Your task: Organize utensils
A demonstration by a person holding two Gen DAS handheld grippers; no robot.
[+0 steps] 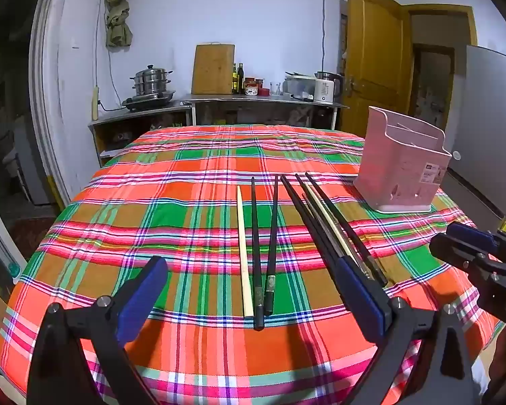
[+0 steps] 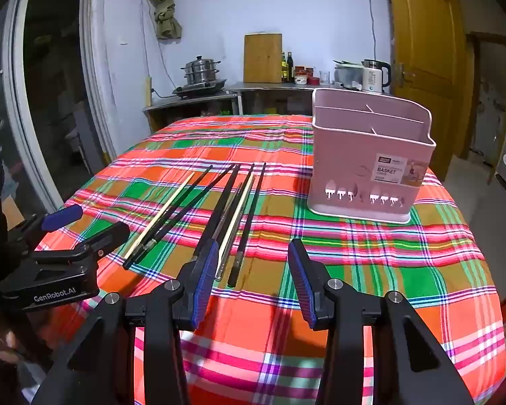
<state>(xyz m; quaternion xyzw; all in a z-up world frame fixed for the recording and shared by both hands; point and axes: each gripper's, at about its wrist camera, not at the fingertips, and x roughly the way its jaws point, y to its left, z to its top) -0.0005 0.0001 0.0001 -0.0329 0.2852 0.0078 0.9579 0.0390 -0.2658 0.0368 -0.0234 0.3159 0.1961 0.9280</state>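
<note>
Several chopsticks lie on the plaid tablecloth (image 1: 172, 202): a pale one (image 1: 244, 253) with two black ones (image 1: 257, 253) beside it, and a second bunch of black and pale ones (image 1: 330, 229) to the right. A pink utensil basket (image 1: 401, 165) stands upright at the right, empty as far as I see. My left gripper (image 1: 253, 297) is open, hovering over the near ends of the left group. My right gripper (image 2: 253, 276) is open and empty, just right of the second bunch (image 2: 232, 222), near the basket (image 2: 368, 155).
The table's near edge drops off right below both grippers. Behind the table stand a metal counter (image 1: 263, 101) with a steamer pot, cutting board, bottles and kettle. A yellow door (image 1: 371, 54) is open at the right.
</note>
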